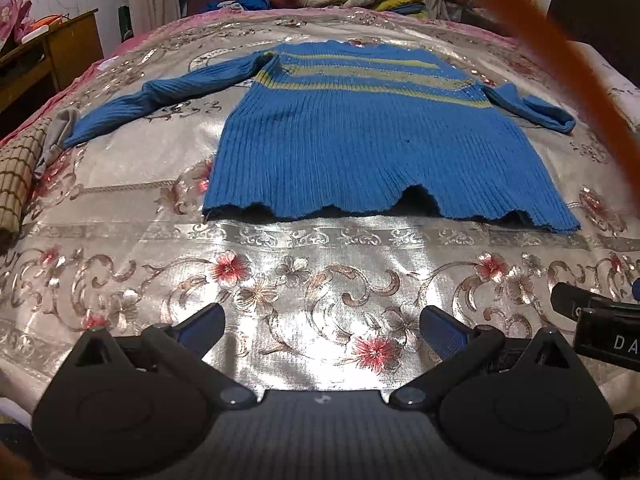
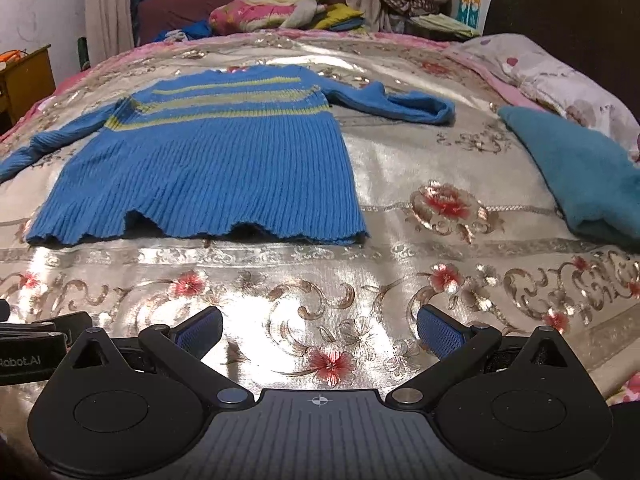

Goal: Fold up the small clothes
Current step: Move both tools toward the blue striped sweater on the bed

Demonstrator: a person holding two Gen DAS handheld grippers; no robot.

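A small blue ribbed sweater (image 1: 360, 144) with yellow-green chest stripes lies flat on the bed, hem toward me, both sleeves spread outward. It also shows in the right wrist view (image 2: 216, 168), left of centre. My left gripper (image 1: 322, 330) is open and empty, hovering over the bedspread in front of the hem. My right gripper (image 2: 320, 330) is open and empty, in front of the hem's right corner. The right gripper's body (image 1: 600, 320) shows at the right edge of the left wrist view.
A shiny floral bedspread (image 2: 400, 264) covers the bed. A teal cloth (image 2: 584, 176) lies at right, a checked cloth (image 1: 16, 176) at left. Pillows and piled clothes (image 2: 280, 12) sit at the far end. A wooden cabinet (image 1: 60, 52) stands at left. An orange strap (image 1: 592, 80) crosses the left view.
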